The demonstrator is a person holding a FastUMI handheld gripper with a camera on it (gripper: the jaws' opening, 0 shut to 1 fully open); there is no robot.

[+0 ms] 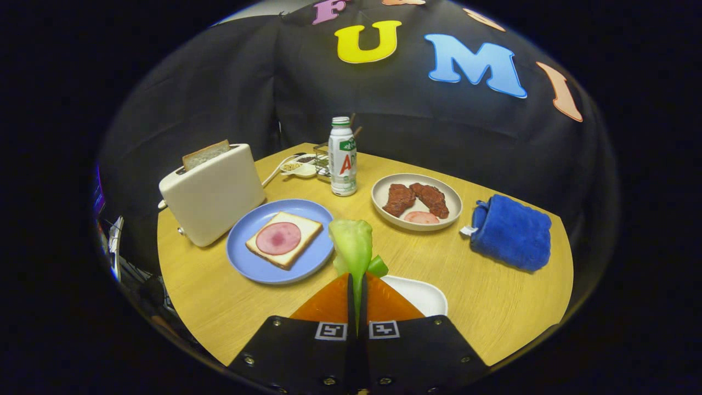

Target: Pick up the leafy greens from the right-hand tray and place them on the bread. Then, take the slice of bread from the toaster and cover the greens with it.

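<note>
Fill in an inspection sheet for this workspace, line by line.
Surface: wooden table, rounded edge.
Job's things: leafy greens pinched in the gripper; bread with a ham slice on the blue plate; second slice upright in the toaster; white tray just beyond the fingers.
Clutter: bottle, plate of meat, blue towel, small dishes.
Grippers: shut on the greens.
Cables: white cord beside the toaster.
Surroundings: black cloth wall.
</note>
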